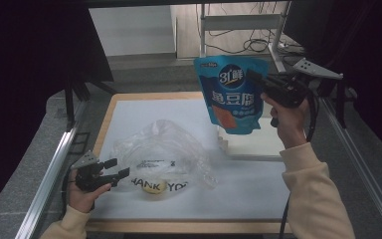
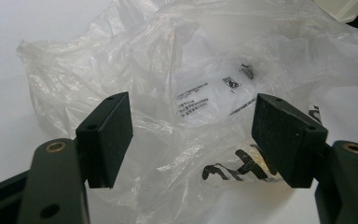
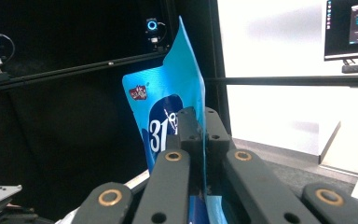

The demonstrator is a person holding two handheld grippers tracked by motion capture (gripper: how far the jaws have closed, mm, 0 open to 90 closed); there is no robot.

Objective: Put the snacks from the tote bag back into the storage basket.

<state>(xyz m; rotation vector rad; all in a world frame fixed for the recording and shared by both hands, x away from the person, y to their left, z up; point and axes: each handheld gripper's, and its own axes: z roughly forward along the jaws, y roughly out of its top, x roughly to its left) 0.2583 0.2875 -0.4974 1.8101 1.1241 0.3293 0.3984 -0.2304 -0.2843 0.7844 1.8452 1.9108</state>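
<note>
Blue pouch point(image 1: 233, 94) hangs clear above table, edge pinched by right gripper point(image 1: 259, 82).

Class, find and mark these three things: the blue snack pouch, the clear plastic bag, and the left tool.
blue snack pouch point(image 1: 231, 92), high view, middle of its printed front.
clear plastic bag point(image 1: 164, 144), high view, its crumpled upper part.
left tool point(image 1: 120, 168), high view, the gap between its open fingertips.

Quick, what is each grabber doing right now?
Left gripper: open, jaws apart in front of the clear plastic bag, holding nothing.
Right gripper: closed on the blue snack pouch, held up in the air.
</note>
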